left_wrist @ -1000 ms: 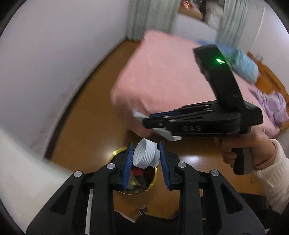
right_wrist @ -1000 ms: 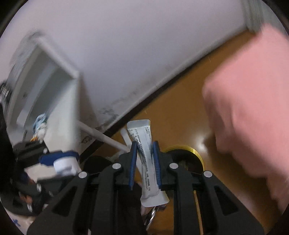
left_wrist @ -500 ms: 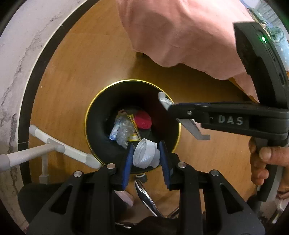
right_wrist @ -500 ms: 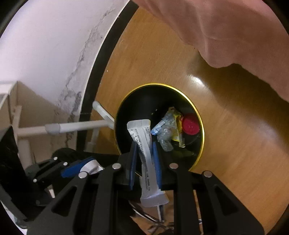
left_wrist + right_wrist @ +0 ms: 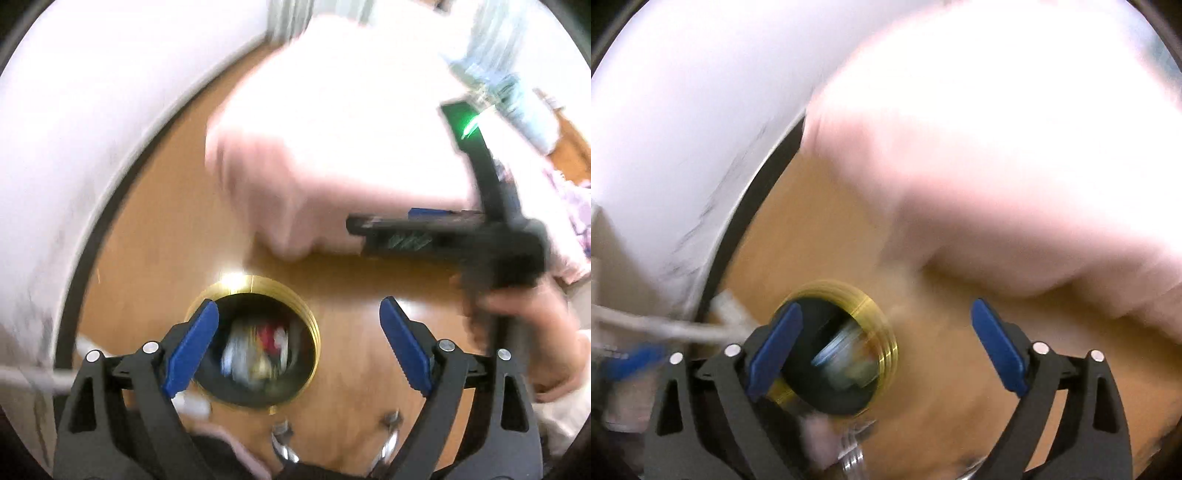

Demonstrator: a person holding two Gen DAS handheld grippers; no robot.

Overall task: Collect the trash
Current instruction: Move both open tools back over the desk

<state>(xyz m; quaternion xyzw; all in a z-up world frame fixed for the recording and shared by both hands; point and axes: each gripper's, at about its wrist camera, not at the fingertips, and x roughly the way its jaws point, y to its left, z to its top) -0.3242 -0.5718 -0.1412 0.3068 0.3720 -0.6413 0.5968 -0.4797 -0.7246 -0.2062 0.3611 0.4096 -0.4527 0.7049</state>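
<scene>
We open both jaws over bin (image 5: 255, 291): left gripper (image 5: 299, 343), right gripper (image 5: 886, 347) spreading wide, nothing between. Drop step; next, seek more trash.

Both fisheye views are heavily motion-blurred, overexposed on the pink bedspread (image 5: 332, 122), with dark, curved edges.

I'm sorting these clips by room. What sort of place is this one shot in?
Most likely a bedroom, though the frames are blurred. A bed under a pink bedspread fills much of the view, a small black bin with a gold rim stands on the wooden floor, and curtains hang behind.
</scene>
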